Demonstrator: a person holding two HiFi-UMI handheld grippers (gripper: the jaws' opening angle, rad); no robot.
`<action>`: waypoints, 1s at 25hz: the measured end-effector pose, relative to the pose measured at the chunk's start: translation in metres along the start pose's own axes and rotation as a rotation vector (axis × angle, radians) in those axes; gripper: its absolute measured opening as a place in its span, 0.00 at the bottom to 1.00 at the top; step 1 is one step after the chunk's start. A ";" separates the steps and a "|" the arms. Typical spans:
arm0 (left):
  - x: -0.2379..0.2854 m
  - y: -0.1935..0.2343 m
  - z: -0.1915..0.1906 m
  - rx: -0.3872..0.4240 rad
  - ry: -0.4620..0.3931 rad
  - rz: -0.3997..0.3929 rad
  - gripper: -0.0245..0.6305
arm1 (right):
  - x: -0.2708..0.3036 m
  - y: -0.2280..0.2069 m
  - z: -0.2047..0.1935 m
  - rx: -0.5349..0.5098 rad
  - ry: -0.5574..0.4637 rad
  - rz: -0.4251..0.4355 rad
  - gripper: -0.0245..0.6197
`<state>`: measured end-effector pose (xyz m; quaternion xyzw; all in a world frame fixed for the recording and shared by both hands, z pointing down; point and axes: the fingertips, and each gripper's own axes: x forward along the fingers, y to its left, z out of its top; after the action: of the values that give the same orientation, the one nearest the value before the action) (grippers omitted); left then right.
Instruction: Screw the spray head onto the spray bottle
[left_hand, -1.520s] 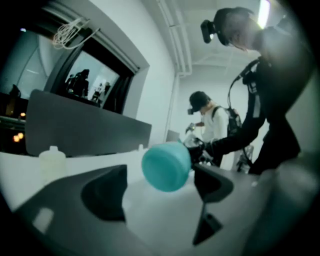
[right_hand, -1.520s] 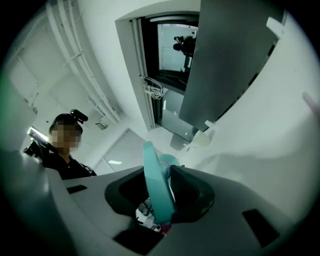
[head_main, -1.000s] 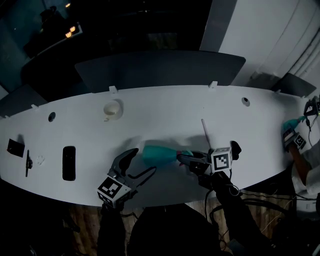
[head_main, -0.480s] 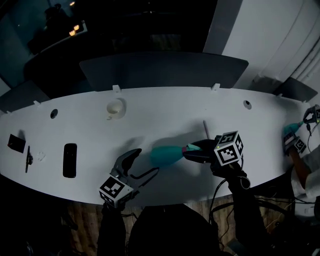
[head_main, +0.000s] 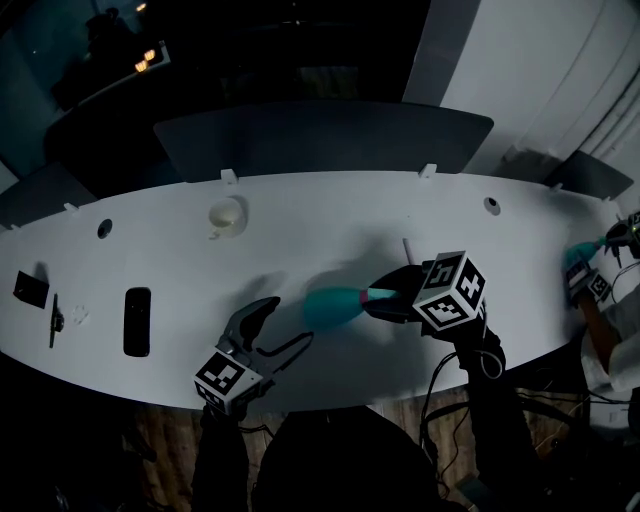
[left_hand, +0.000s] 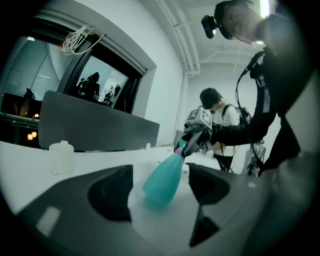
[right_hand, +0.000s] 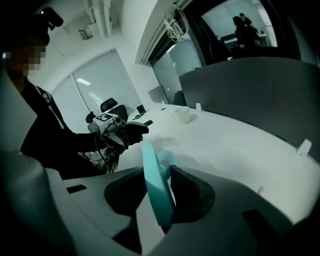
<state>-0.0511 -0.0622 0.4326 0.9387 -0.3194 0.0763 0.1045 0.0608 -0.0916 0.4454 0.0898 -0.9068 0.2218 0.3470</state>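
Observation:
A teal spray bottle (head_main: 332, 306) hangs tilted over the white table (head_main: 330, 220), base toward the left. Its teal spray head (right_hand: 156, 186) with a pink collar (head_main: 374, 296) sits on the neck. My right gripper (head_main: 380, 300) is shut on that spray head and carries the bottle. In the left gripper view the bottle (left_hand: 166, 176) slants up to the right gripper (left_hand: 196, 136). My left gripper (head_main: 289, 322) is open; its jaws have just been closing a little. The bottle's base hangs just ahead of its tips, untouched.
A small white jar (head_main: 226, 214) stands at the back left. A black flat device (head_main: 137, 322) and small black items (head_main: 27, 289) lie at the far left. A thin white stick (head_main: 407, 248) lies behind the right gripper. Another person's hand (head_main: 590, 285) works at the right end.
The right gripper has rolled and lifted slightly, its marker cube now facing up, and the bottle has tilted with it. The left gripper has stayed where it was.

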 end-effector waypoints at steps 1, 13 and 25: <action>0.001 0.000 0.000 -0.003 0.001 -0.001 0.57 | -0.001 -0.001 0.003 -0.023 0.017 -0.010 0.24; -0.003 0.004 -0.002 0.035 -0.007 0.010 0.04 | 0.029 0.003 -0.021 0.175 -0.169 0.140 0.24; 0.005 -0.007 -0.005 0.073 0.045 -0.023 0.04 | 0.048 -0.010 -0.049 0.099 -0.304 0.064 0.25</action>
<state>-0.0433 -0.0590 0.4374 0.9436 -0.3030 0.1081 0.0780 0.0578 -0.0779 0.5133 0.1103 -0.9392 0.2611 0.1938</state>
